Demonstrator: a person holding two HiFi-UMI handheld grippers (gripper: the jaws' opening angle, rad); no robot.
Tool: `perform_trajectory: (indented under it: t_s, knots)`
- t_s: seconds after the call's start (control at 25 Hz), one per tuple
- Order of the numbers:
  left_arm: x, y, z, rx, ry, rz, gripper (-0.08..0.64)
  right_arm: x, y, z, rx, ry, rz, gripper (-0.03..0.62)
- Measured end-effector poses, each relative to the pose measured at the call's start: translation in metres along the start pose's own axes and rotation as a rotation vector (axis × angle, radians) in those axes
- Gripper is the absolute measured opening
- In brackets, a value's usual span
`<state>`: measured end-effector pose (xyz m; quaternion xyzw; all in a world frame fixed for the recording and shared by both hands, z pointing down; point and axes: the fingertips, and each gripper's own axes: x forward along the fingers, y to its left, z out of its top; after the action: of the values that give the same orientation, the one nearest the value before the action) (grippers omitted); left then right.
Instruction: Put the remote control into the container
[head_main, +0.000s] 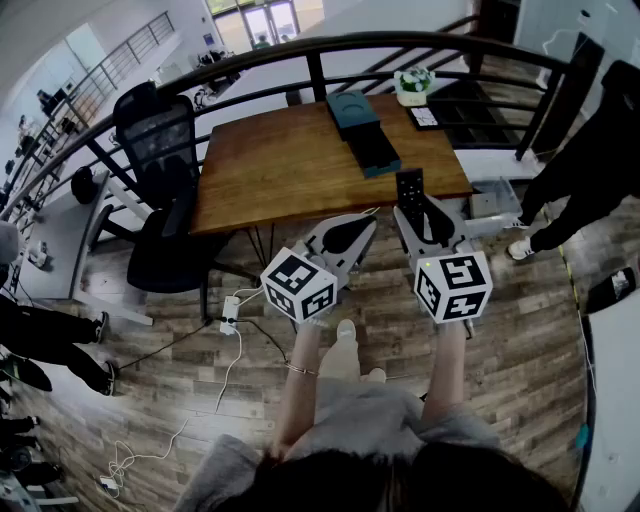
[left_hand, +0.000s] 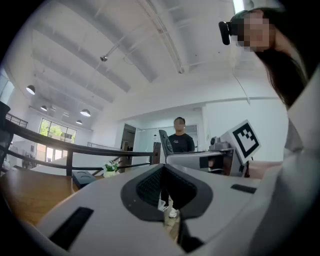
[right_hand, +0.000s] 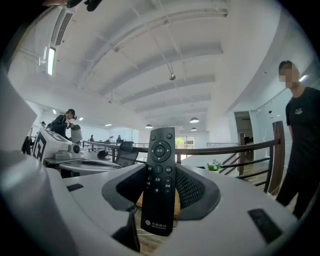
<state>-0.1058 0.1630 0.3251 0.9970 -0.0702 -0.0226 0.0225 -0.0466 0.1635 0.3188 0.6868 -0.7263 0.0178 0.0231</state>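
Standing over a plank floor, a person holds a two-jaw gripper in each hand, both seen from above at the centre of the head view. The right gripper, just right of centre, clasps the black remote control. In the right gripper view the remote stands upright with its button face toward the camera. Its long edges lie against the two pads and its top rises above the jaws, which stand wide, spread to the remote's width. In the head view the remote shows against the near right part of the wooden table, raised in the gripper rather than lying on the wood.

The left gripper, just left of centre, carries nothing. Its fingertips meet, leaving only an oval hollow between the pads, and through it the left gripper view shows floor and a bystander's shoes.

The dark teal container sits on the table's far side, in the upper middle of the frame, well apart from the remote. A flatter dark teal piece lies just in front of it. A potted plant stands near the table's far right corner. A black office chair is at the table's left, and a person in black stands at the right edge, near the curved railing.
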Motion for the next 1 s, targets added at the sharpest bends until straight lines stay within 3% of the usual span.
perform_trajectory:
  t_s: [0.68, 1.0]
  knots:
    - [0.012, -0.011, -0.015, -0.016, 0.045, 0.005, 0.003, -0.007, -0.016, -0.012, 0.037, 0.017, 0.017, 0.193]
    - [0.026, 0.009, -0.025, -0.035, 0.078, 0.012, 0.003, 0.016, -0.027, -0.023, 0.062, 0.042, 0.028, 0.193]
